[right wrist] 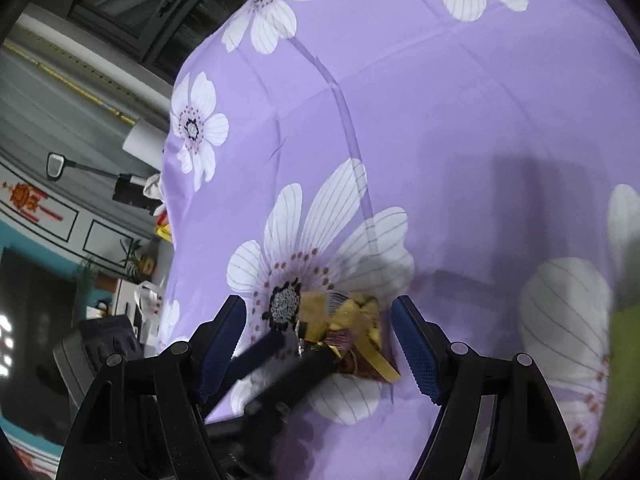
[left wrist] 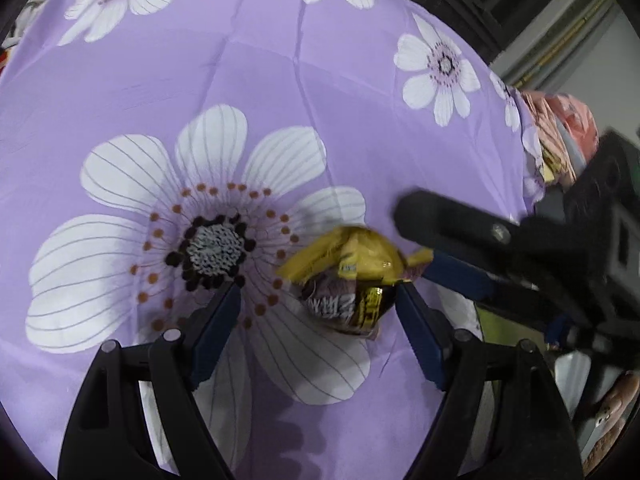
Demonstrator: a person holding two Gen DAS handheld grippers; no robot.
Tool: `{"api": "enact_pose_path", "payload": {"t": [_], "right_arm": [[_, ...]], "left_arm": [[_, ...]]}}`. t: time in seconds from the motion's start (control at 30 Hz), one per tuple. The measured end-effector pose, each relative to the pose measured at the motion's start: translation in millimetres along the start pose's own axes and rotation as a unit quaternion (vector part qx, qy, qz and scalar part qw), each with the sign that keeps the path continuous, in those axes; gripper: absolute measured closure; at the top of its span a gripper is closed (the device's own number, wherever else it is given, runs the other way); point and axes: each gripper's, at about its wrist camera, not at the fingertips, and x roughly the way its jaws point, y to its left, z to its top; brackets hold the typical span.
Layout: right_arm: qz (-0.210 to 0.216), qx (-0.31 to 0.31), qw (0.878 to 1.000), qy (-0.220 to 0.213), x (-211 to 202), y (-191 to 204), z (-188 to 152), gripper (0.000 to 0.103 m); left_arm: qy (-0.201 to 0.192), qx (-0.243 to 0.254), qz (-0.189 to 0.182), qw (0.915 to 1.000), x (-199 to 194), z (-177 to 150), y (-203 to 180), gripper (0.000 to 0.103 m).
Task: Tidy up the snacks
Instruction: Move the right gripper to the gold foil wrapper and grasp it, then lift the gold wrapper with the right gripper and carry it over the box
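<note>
A small yellow and brown snack packet (left wrist: 352, 276) lies on the purple flowered cloth (left wrist: 280, 100). My left gripper (left wrist: 316, 296) is open around it, with the packet close against the right-hand pad and well clear of the left-hand one. My right gripper (left wrist: 412, 242) reaches in from the right, one black finger past the packet and one blue pad beside it. In the right wrist view the packet (right wrist: 352, 332) sits between the open right gripper (right wrist: 318, 312) fingers with gaps on both sides. The left gripper (right wrist: 304, 346) comes in from the lower left, its tips at the packet.
The cloth (right wrist: 440, 100) drops off at the table's edge on the right of the left wrist view, where pink packets (left wrist: 560, 132) lie beyond it. Something green (right wrist: 624, 360) shows at the right rim. Room furniture stands past the cloth's left edge in the right wrist view.
</note>
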Motion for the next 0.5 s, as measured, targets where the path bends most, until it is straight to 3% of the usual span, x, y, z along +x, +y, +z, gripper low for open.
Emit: {"api": "enact_pose_path", "payload": {"t": [0.17,0.3,0.37,0.5], "right_arm": [[-0.003,-0.010,1.000,0.019,25.9,2.4,-0.9,0.028],[-0.003,-0.007,0.999,0.040,39.8,-7.2,-1.9,0.050],[0.018,-0.006,0.999,0.041,41.5,-12.7,-4.3,0.053],[0.042,-0.021,0.997,0.053,39.7,-10.3,-10.2,0.055]], "left_arm": [[0.007,0.001,-0.024,0.9997,6.2,1.0,-0.9,0.023],[0.004,0.023,-0.017,0.9996,11.9,-0.9,-4.0,0.027],[-0.002,0.035,-0.009,0.9993,13.4,-2.8,-6.3,0.028],[-0.011,0.036,-0.007,0.9993,9.1,-7.1,-3.1,0.041]]}}
